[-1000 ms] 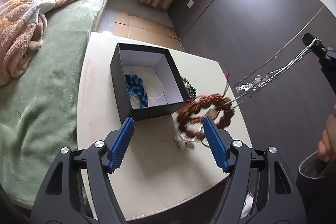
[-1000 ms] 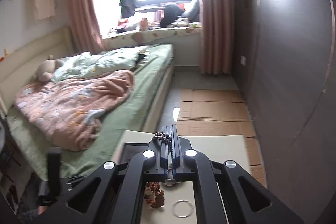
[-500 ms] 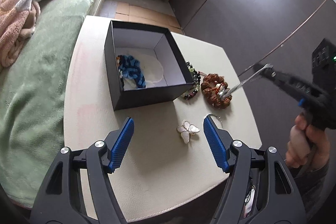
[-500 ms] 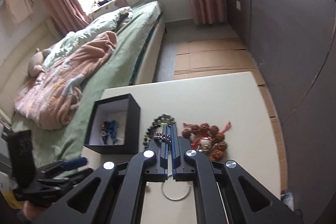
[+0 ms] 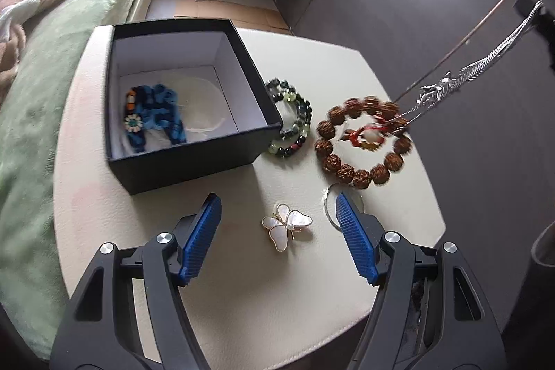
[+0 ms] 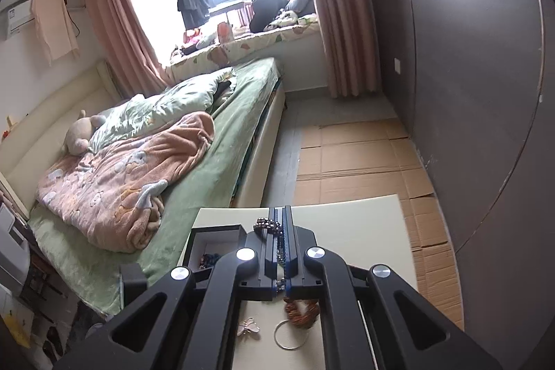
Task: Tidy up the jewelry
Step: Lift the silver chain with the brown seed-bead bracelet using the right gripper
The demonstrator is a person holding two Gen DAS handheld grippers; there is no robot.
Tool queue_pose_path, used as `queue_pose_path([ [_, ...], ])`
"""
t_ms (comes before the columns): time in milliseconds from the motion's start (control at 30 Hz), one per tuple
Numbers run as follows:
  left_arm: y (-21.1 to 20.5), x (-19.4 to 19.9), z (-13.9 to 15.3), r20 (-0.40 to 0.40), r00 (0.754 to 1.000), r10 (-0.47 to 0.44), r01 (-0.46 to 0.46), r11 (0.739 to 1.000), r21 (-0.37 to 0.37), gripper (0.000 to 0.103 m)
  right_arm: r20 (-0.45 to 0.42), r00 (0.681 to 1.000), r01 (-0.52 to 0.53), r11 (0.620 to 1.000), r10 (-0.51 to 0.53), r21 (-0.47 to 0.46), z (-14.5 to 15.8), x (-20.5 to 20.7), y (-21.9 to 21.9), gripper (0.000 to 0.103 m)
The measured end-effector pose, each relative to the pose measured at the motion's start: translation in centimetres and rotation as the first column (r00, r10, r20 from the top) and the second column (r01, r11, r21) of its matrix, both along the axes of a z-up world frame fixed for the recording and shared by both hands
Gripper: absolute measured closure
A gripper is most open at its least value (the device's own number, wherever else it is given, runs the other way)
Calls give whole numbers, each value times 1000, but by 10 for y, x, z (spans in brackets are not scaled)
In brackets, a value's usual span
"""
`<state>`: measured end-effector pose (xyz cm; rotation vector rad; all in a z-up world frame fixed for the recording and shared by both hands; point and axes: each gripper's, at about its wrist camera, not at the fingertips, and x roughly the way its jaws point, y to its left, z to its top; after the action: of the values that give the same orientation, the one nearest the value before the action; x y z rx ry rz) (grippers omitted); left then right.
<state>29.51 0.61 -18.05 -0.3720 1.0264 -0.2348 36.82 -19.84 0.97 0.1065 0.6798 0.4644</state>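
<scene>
Silver chain (image 5: 461,82) pinched in right gripper (image 6: 283,231), hanging over brown bead bracelet (image 5: 360,144), right of black box (image 5: 187,99); left gripper (image 5: 277,231) spread around butterfly brooch (image 5: 287,226).

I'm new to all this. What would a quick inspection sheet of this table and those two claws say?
Surface: cream table.
Job's things: open black box holding a blue bracelet; green bead bracelet, brown bead bracelet, butterfly brooch and silver ring on the table.
Clutter: nothing seen.
Claws: left claw open above the brooch; right claw shut on a silver chain.
Cables: nothing seen.
Surroundings: bed, curtains.
</scene>
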Motion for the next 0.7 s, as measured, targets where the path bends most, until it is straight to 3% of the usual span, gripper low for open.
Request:
queue_pose_path([
  [300,-11,2,-12,-25,999,-23,25,998,64,34,-4,1000,19,1000,-19,23,3,-2,-16,100],
  [500,-2,5,-5,-6,1000,0,0,999,50,34,54,998,-34,999,33,22,35,-11,1,100],
  [700,20,0,22,62,997,43,-44,999,19,34,111,990,-81,997,82,-6,68,-16,28,100],
])
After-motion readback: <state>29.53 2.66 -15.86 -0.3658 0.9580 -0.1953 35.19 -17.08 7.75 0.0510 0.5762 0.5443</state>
